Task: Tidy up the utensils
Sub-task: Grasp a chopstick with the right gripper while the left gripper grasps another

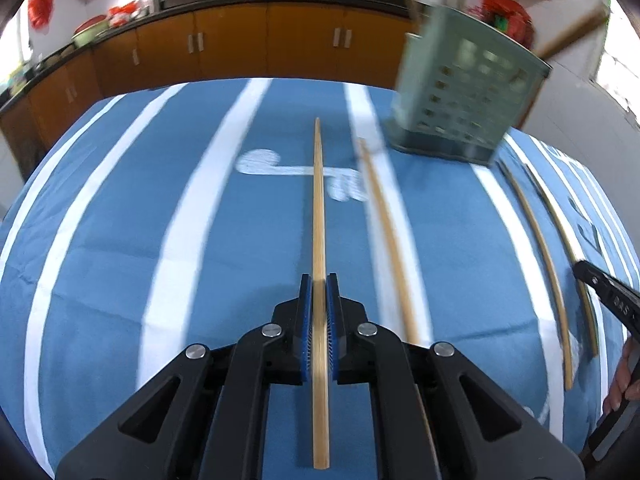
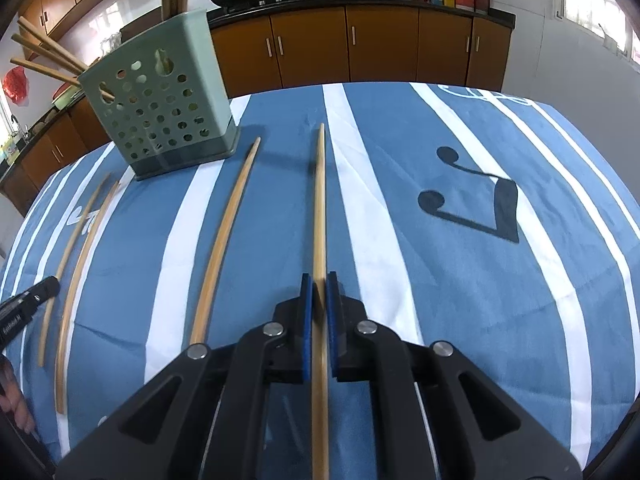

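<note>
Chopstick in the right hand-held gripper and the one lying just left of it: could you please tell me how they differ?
The held chopstick is clamped between the blue pads of the right hand-held gripper; the neighbour lies free on the cloth. The neighbour's far tip ends close to the holder; the held chopstick's tip ends further from it. Both are thin, pale wood, pointing away roughly side by side.

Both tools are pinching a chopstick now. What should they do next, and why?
Probably lift the left tool and its chopstick toward the green holder; it's gripped, and other chopsticks already stand inside. The right tool can follow.
</note>
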Tool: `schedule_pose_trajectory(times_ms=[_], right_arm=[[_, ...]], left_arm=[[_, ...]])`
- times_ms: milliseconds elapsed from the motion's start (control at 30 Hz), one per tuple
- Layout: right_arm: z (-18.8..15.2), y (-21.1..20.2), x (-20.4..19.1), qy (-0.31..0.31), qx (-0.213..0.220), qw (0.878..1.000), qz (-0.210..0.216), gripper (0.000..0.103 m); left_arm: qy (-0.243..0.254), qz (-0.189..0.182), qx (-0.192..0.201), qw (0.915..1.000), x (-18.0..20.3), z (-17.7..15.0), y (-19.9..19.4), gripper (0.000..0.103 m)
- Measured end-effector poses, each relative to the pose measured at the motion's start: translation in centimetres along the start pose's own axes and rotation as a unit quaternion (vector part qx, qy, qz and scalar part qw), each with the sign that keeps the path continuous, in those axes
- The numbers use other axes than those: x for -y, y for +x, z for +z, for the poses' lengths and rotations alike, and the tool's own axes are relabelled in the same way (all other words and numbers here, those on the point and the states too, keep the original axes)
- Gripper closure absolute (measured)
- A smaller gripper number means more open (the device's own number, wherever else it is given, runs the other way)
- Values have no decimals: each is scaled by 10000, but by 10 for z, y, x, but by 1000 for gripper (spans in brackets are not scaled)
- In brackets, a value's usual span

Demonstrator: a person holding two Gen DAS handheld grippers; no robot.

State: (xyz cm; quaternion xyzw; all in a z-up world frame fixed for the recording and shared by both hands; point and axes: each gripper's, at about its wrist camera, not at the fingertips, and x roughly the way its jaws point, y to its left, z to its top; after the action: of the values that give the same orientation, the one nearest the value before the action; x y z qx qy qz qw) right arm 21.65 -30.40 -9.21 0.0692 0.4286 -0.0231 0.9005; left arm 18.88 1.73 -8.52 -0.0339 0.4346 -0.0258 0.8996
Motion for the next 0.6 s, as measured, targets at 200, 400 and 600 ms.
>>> schedule_pose_trajectory(times_ms=[200, 400, 600], right_arm=[[10, 9, 6, -11, 78, 9999, -83, 95], [11, 10, 8, 26, 73, 10000, -52, 95], [11, 10, 8, 32, 73, 10000, -48, 95]], left_arm=[[-160, -148, 104, 9997, -20, 5, 4, 95], [-261, -292, 140, 9991, -24, 4, 4, 95], [-330, -366, 140, 9987, -25, 4, 5, 95]])
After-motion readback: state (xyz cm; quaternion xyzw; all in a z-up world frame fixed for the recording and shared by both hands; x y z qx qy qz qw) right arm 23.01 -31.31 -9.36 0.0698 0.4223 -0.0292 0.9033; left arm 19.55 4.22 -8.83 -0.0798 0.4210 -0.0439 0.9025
